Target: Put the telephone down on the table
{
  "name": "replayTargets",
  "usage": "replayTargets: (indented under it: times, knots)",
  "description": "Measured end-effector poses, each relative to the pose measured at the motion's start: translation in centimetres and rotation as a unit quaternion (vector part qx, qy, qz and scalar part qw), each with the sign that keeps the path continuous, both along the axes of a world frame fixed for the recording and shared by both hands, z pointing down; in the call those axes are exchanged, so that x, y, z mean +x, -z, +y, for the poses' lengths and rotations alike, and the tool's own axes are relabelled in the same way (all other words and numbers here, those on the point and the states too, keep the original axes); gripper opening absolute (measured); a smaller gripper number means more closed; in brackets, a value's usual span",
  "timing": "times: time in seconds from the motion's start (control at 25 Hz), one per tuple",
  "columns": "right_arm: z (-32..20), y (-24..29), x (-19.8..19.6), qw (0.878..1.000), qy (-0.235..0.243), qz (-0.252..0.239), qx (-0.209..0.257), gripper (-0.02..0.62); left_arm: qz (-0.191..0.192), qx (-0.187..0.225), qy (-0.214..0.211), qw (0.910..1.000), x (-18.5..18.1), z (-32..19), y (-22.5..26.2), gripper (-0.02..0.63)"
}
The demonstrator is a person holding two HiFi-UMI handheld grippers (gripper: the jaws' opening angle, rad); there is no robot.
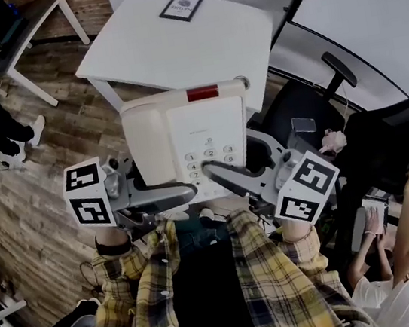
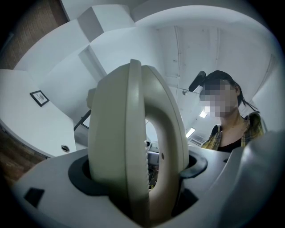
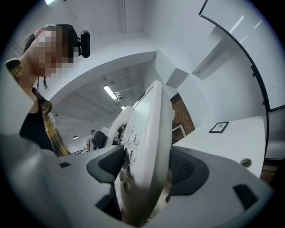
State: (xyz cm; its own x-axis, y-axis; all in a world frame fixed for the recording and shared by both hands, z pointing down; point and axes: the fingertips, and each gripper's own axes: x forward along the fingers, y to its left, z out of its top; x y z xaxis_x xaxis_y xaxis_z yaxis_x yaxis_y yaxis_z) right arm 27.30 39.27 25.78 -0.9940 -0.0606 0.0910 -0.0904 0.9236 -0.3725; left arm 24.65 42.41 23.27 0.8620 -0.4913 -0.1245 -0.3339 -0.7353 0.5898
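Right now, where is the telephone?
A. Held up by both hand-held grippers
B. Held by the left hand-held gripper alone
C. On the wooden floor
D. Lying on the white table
A: the left hand-held gripper and the right hand-held gripper each clamp one side of the telephone, which is not yet set on the white table.

A yellow-and-grey plaid shirt (image 1: 279, 277) is seen now, worn open over a black top (image 1: 209, 295), and a dark band (image 1: 113, 246) is shown at the left wrist. The left gripper (image 2: 138, 171) and the right gripper (image 3: 142, 171) are both moulded in smooth pale grey, with dark ribbed pads (image 3: 107, 165) set into the jaws. A marker cube (image 1: 87, 193) of black-and-white squares is carried on the left one, a second marker cube (image 1: 305, 186) on the right. A small black camera (image 3: 84, 43) is mounted at the head.
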Motion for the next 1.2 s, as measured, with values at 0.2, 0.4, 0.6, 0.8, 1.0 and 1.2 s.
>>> replayTargets:
  times: [0.2, 0.4, 0.6, 0.8, 1.0, 1.2]
  knots:
    - [-2.0, -0.1, -0.6, 1.000, -0.009, 0.005, 0.000, 0.285, 0.002, 0.000, -0.007, 1.0000, -0.7, -2.0, -0.1, 0.428]
    - [-5.8, -0.3, -2.8, 1.000, -0.016, 0.010, -0.003, 0.287, 0.009, -0.004, -0.013, 0.9999, -2.9, -5.9, -0.4, 0.428]
    - [-8.0, -0.4, -5.9, 1.000, -0.020, 0.014, -0.006, 0.287, 0.013, -0.010, -0.017, 0.9997, -6.0, -8.2, -0.5, 0.428]
    - [-11.1, 0.1, -11.1, 0.999, -0.024, 0.019, -0.010, 0.288, 0.016, -0.013, -0.021, 0.9996, -11.3, -11.3, 0.0, 0.428]
    - [-14.4, 0.2, -15.9, 0.999, -0.031, 0.022, -0.016, 0.288, 0.019, -0.018, -0.028, 0.9992, -16.1, -14.6, 0.2, 0.428]
    - [-16.9, 0.1, -20.0, 0.999, -0.042, 0.027, -0.021, 0.288, 0.023, -0.022, -0.039, 0.9987, -20.2, -17.2, 0.0, 0.428]
